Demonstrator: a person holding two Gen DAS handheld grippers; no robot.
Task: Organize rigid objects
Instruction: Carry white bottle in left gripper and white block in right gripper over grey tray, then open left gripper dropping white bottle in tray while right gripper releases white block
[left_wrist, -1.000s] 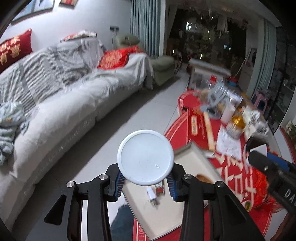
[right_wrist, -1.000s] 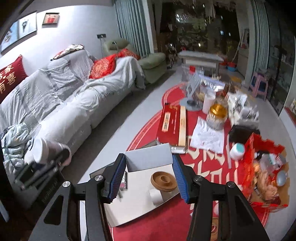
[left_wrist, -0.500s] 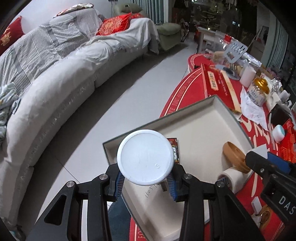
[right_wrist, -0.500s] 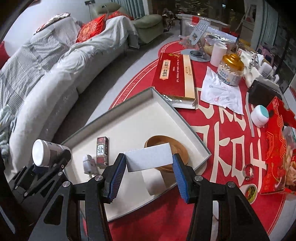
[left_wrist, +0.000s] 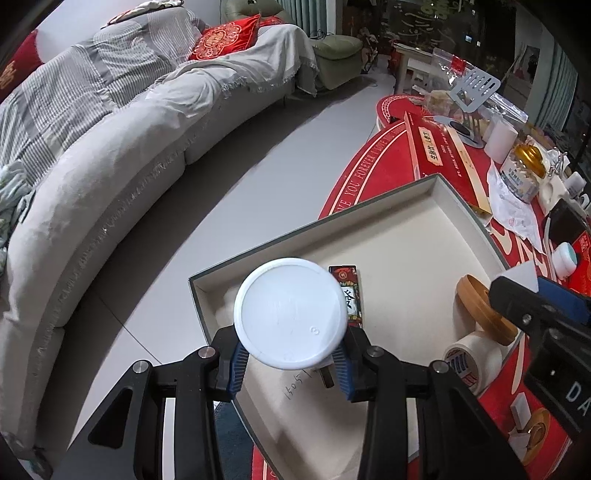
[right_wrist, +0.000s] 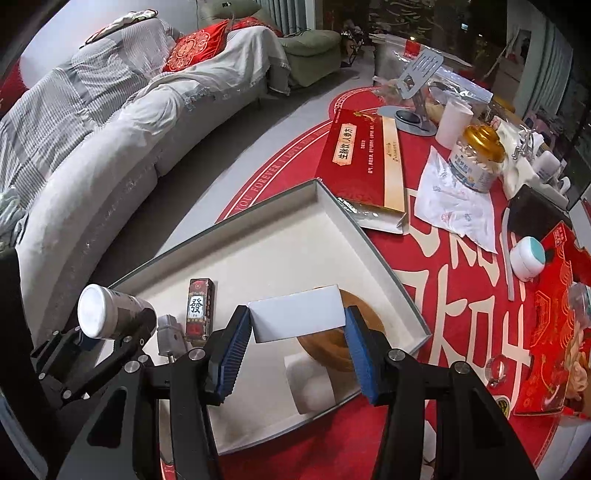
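Both tools hover over the tray, left tool gripping a bottle.

The smooth white plastic bottle looks matt, the shallow tray like matt cardboard with a cream lining, the round lid like wood, and the far-left sofa wears soft grey cloth.

A white-capped bottle, a white card, a cream-lined grey tray and a red tablecloth lettered in white are seen.
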